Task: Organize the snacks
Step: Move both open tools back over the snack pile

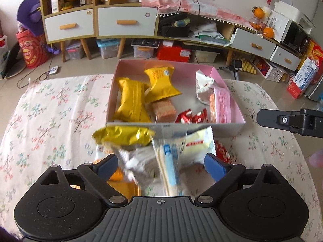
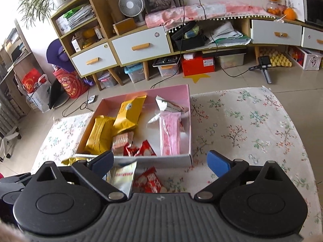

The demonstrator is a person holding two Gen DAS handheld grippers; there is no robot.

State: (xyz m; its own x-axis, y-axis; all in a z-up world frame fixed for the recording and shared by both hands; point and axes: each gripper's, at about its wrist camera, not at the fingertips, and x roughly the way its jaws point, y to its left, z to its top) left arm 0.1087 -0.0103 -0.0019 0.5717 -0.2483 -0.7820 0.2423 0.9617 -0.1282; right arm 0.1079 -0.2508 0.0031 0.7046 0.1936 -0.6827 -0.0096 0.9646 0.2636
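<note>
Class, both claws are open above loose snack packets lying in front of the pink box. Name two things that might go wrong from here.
1. The heap of packets overlaps, so the left claw may pinch several at once.
2. The pink box has a raised near wall; a packet carried low, like the red one, could snag and push it.

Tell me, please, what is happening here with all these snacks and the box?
A person with a gripper in each hand is sorting snacks into a pink-lined box on a flowered cloth. Yellow packs, a pink pack and small red sweets already lie inside. Both the left gripper and the right gripper are open and hold nothing. A pile of loose packets still lies in front of the box.
</note>
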